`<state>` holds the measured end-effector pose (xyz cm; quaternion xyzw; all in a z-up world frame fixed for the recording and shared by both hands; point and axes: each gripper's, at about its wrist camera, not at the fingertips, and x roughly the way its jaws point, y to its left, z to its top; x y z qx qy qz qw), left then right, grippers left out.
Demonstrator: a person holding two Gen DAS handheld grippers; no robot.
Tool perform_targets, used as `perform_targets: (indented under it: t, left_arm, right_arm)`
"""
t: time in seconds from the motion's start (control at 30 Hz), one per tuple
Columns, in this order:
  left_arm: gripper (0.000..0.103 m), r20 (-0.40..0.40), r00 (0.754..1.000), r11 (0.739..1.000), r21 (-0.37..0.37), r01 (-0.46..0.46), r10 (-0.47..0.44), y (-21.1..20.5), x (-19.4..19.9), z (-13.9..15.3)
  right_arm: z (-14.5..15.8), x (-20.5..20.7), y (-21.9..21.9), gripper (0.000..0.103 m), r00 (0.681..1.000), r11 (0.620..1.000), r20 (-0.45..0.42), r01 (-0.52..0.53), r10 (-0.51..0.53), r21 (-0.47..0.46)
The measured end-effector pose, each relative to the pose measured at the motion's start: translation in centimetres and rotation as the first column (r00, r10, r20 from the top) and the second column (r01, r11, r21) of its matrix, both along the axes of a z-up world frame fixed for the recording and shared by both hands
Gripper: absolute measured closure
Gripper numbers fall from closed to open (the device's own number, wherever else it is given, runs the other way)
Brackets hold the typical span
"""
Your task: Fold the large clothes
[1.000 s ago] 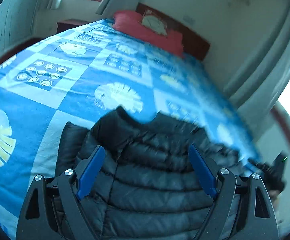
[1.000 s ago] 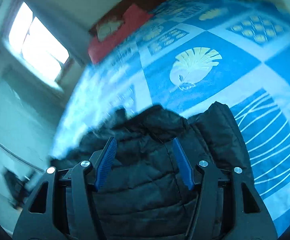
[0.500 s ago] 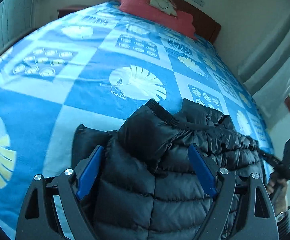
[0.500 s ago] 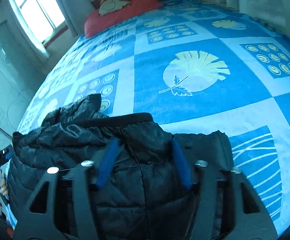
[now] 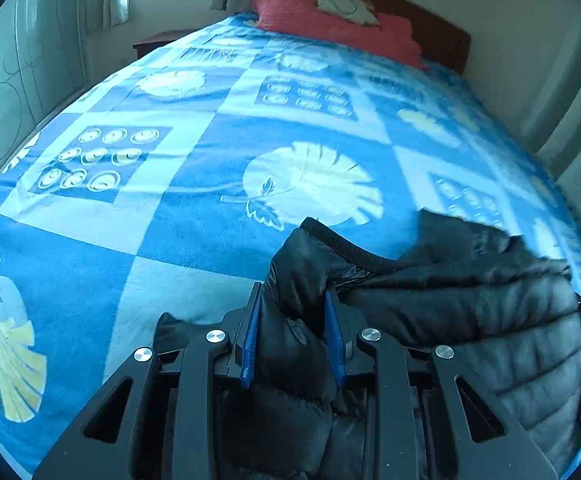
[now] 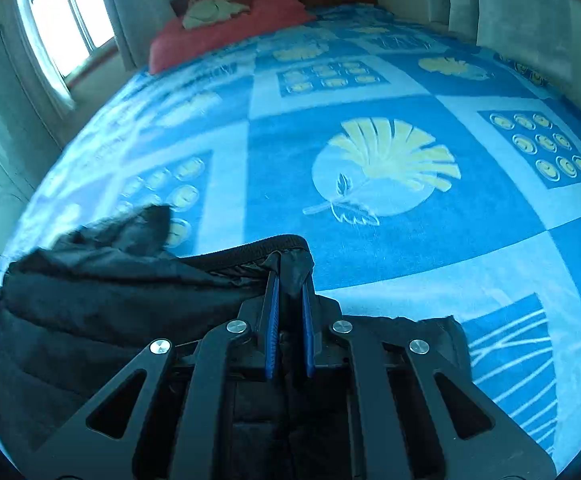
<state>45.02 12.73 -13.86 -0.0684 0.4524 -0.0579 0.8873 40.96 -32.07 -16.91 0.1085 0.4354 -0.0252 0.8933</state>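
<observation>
On the bed, my left hand-held gripper and right hand-held gripper are clamped on the puffer jacket. It looks soft, light and slippery. I judge the ribbed hem grips best.

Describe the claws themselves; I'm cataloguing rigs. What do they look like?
Both match: the left claw and right claw have matte black angular frames with triangular cutouts, round silver pivot screws, and thin blue pads lining the fingers. No cables or markings show.

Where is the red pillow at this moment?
The red pillow lies at the far end of the bed, against the headboard, top centre in the left view and upper left in the right view.
</observation>
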Motion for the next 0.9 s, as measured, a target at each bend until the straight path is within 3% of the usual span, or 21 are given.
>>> perform_targets:
  t: [0.17,0.33,0.4,0.47,0.5,0.57,0.63,0.73,0.83,0.9]
  left_arm:
    - [0.067,-0.005,1.0,0.999,-0.047,-0.026,0.026,0.8,0.9,-2.1]
    - [0.062,-0.025,1.0,0.998,-0.057,-0.017,0.016,0.8,1.1,-1.6]
    - [0.055,-0.036,0.999,0.995,-0.092,-0.032,0.029,1.5,0.9,-0.7]
    - [0.042,-0.027,0.997,0.986,-0.15,-0.069,0.066,2.7,0.0,0.7]
    - [0.034,0.004,0.994,0.973,-0.201,-0.11,0.113,3.6,-0.9,2.0]
    - [0.032,0.042,0.987,0.956,-0.257,-0.142,0.158,4.1,-2.4,3.9]
    - [0.032,0.103,0.987,0.951,-0.296,-0.091,0.127,2.5,-4.2,5.9]
    - [0.032,0.19,0.982,0.967,-0.25,0.045,0.004,-3.2,-6.1,7.2]
    - [0.032,0.18,0.979,0.972,-0.193,0.13,-0.095,-8.3,-6.3,5.9]
    - [0.032,0.14,0.984,0.974,-0.181,0.135,-0.11,-10.3,-5.6,3.9]
  right_arm:
    - [-1.9,0.7,-0.8,0.086,1.0,0.999,-0.009,0.017,-0.016,0.043]
    - [-1.3,0.7,-1.0,0.084,1.0,0.998,-0.021,0.022,-0.021,0.061]
    - [-0.6,0.4,-1.2,0.074,0.999,0.997,-0.025,0.035,-0.033,0.063]
    - [1.2,-0.8,-1.3,0.054,0.996,0.995,0.011,0.09,-0.091,0.05]
    - [2.1,-1.5,-1.1,0.054,0.993,0.993,0.036,0.112,-0.114,0.04]
    - [4.1,-2.8,0.3,0.054,0.992,0.995,0.081,0.098,-0.1,0.032]
    - [5.5,-3.9,2.7,0.054,0.99,0.998,0.132,0.041,-0.047,0.043]
    - [6.4,-4.4,8.5,0.054,0.981,0.993,0.171,-0.098,0.086,0.066]
    - [5.8,-3.5,12.9,0.054,0.973,0.983,0.161,-0.176,0.167,0.042]
    - [5.0,-2.7,14.6,0.054,0.971,0.981,0.146,-0.192,0.187,0.015]
